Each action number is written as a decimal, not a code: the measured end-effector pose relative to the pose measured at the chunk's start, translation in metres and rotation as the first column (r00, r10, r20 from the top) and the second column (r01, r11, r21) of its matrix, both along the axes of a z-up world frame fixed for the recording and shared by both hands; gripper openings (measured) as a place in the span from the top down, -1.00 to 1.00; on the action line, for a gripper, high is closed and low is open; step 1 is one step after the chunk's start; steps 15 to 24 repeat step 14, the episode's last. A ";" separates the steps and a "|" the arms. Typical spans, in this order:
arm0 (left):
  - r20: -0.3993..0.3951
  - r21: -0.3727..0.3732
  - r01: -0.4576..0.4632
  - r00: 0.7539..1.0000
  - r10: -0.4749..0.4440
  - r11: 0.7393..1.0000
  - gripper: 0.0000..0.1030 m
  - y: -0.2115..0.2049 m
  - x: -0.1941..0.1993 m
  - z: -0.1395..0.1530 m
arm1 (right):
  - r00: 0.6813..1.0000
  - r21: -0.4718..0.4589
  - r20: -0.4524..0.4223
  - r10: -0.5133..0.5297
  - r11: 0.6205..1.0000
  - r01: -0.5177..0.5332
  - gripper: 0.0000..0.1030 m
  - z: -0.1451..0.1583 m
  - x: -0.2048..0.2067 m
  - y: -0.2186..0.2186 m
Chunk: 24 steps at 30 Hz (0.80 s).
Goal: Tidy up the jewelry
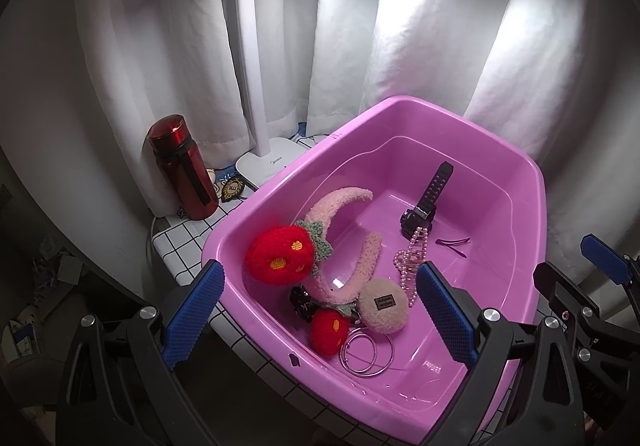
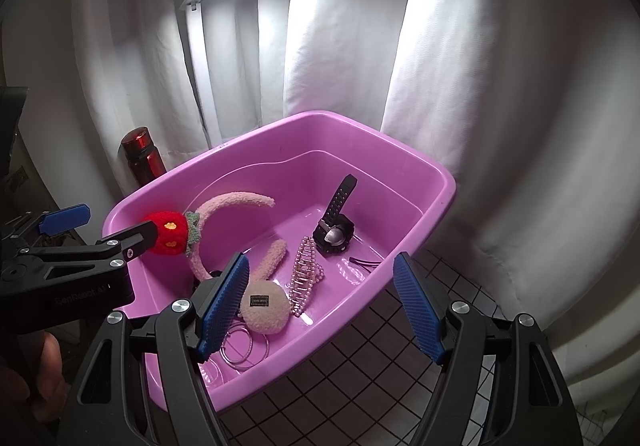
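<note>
**Inspector A:** Purple plastic basin stands on the bench, which carries a white cloth with a black grid. Contents, please.

**Inspector B:** All jewelry lies inside it. A pink fluffy headband with two red knitted strawberries sits at the left side. A black digital wristwatch lies toward the far wall, its strap pointing up and away. A pink pearl necklace is bunched just in front of the watch, touching it. A round beige plush puff with a dark label rests against the headband's lower end. Thin silver hoop bangles lie just before the puff. A thin purple hairpin lies right of the necklace.

**Inspector A:** Tools?

**Inspector B:** Left tool hangs over the near-left rim, blue pads wide apart, nothing between them. Right tool stands wide too, empty, at the near-right rim.

**Inspector A:** Surroundings?

**Inspector B:** A red metallic bottle and a white desk lamp stand behind the basin, before a white curtain.
</note>
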<state>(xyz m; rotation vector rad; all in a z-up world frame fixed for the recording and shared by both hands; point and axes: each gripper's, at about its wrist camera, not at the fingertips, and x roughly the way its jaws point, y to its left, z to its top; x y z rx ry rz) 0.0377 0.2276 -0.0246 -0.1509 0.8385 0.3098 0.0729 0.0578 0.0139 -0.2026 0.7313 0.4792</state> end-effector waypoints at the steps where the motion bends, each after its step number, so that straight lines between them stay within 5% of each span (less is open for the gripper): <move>1: 0.001 0.001 0.001 1.000 -0.001 1.000 -0.84 0.000 0.000 0.000 | 1.000 0.000 0.000 0.001 1.000 -0.001 -0.38 0.000 0.000 0.000; 24: -0.019 -0.006 -0.016 1.000 0.016 1.000 -0.87 0.004 0.003 -0.004 | 1.000 0.002 -0.005 -0.007 1.000 0.007 -0.38 -0.001 0.001 0.000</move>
